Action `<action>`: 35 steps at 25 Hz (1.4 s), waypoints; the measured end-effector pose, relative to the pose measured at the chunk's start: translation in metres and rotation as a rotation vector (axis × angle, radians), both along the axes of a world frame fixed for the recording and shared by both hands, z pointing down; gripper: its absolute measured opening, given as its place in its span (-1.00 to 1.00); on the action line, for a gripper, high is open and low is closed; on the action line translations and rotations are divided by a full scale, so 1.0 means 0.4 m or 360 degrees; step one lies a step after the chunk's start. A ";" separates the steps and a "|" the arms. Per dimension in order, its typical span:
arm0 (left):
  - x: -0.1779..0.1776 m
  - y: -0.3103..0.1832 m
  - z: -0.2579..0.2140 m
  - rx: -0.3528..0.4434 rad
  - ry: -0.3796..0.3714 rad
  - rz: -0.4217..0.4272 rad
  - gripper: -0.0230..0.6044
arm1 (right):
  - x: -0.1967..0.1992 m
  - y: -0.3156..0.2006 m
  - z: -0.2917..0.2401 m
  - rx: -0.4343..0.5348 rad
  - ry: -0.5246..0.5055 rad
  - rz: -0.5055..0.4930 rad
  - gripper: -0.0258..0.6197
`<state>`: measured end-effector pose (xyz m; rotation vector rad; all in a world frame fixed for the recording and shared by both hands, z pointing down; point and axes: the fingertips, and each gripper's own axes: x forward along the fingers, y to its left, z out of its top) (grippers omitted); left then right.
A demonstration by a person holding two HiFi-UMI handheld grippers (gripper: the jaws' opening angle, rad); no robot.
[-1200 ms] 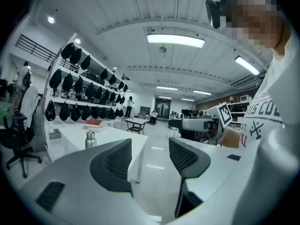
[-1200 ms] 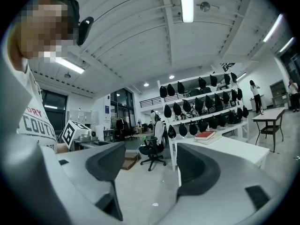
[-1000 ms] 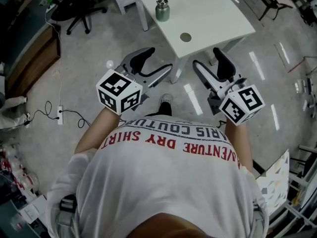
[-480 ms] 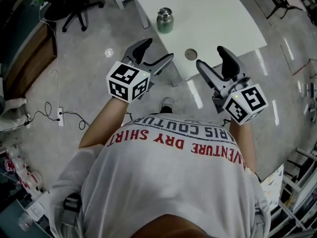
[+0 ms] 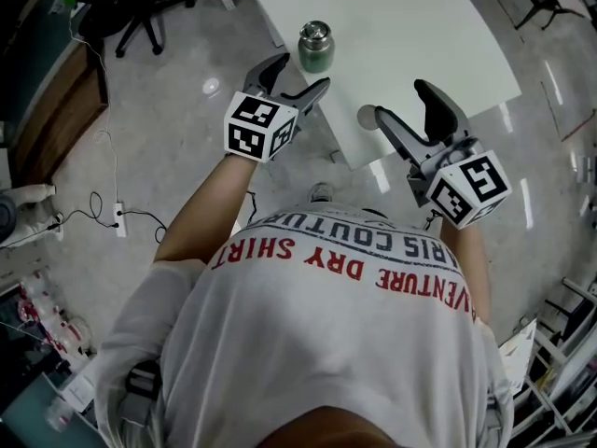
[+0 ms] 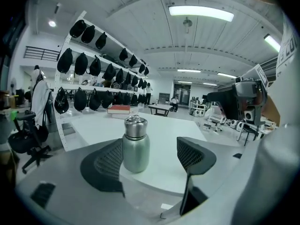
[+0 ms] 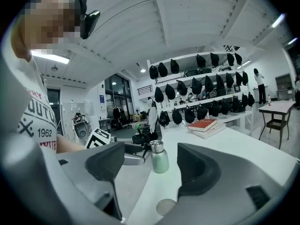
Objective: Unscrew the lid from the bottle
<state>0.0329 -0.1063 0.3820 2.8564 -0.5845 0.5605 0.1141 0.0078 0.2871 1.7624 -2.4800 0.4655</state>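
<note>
Bottle (image 5: 315, 47) upright on the white surface (image 5: 410, 26), lid (image 5: 316, 33) screwed on.
Left gripper (image 5: 298, 73): jaws wide and just been opening, nothing gripped; the bottle stands just ahead of their tips, untouched. Right gripper (image 5: 399, 103): jaws wide, empty, at the surface's near edge.

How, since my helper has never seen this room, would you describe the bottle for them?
Find the white table. Near its edge on the person's left stands the bottle, a squat green flask with a silver lid, upright unlike the flat round disc nearby.
</note>
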 end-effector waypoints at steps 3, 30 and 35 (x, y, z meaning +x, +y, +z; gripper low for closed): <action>0.024 -0.035 0.034 0.0018 -0.0047 -0.0020 0.21 | 0.014 -0.020 0.017 -0.0020 -0.0021 0.0002 0.11; 0.078 -0.128 0.144 -0.0052 -0.0040 -0.0051 0.21 | -0.042 -0.318 0.151 -0.0205 0.0154 -0.0565 0.10; 0.072 -0.129 0.150 -0.0054 -0.0042 -0.0043 0.21 | -0.090 -0.371 0.180 -0.0192 0.0266 -0.0641 0.10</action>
